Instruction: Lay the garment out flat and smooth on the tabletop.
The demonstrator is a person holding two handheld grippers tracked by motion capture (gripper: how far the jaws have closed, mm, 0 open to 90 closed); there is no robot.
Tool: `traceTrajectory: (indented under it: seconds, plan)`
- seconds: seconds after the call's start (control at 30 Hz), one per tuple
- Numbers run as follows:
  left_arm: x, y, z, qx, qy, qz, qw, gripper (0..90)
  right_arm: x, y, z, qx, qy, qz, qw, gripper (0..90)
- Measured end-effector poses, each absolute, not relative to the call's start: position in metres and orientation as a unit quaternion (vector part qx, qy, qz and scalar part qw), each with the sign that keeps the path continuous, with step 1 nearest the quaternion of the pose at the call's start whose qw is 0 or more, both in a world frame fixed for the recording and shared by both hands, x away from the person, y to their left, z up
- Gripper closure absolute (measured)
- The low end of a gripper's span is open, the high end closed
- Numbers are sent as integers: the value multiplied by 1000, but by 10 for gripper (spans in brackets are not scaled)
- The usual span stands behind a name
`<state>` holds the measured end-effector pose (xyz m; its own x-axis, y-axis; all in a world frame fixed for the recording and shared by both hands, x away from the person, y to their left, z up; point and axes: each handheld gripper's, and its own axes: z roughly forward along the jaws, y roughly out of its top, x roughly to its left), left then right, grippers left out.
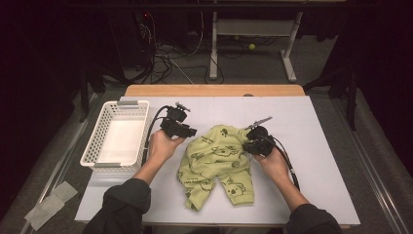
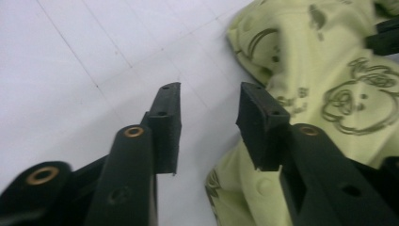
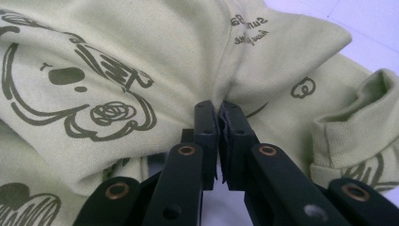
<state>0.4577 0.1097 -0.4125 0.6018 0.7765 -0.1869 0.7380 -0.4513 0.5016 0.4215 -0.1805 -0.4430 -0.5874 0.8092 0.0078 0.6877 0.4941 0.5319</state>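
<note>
We see the right gripper (image 3: 219, 110) pinching a fold of the green garment (image 1: 216, 158) lying mid-table; the left gripper (image 2: 209, 101) stands parted beside it, holding nothing.

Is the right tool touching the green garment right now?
Touching. The right gripper view shows the right tool shut on a pinched fold of the green garment.

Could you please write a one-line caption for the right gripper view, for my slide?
Right claw shut on a fold of the green printed garment.
</note>
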Motion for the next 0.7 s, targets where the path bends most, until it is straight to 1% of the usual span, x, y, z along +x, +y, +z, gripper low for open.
traceTrajectory:
  seconds: [0.03, 0.17, 0.33, 0.47, 0.53, 0.6, 0.7]
  plan:
    - [459, 107, -417, 854, 444, 29, 268, 528, 422, -181, -443, 438, 855, 249, 122, 872]
    - [460, 98, -430, 863, 432, 11, 263, 504, 422, -181, -443, 437, 855, 251, 121, 869]
    - [452, 83, -434, 879, 402, -11, 257, 504, 422, -183, -444, 440, 854, 253, 118, 861]
    - [449, 73, -439, 883, 390, -29, 258, 505, 422, -182, -444, 440, 853, 252, 120, 856]
    - [448, 69, -442, 886, 383, -35, 257, 521, 423, -182, -445, 440, 854, 252, 121, 854]
    - [448, 64, -446, 890, 375, -40, 254, 595, 423, -182, -445, 440, 853, 253, 121, 851]
    - [448, 62, -447, 889, 373, -58, 258, 764, 423, -182, -445, 440, 853, 253, 120, 851]
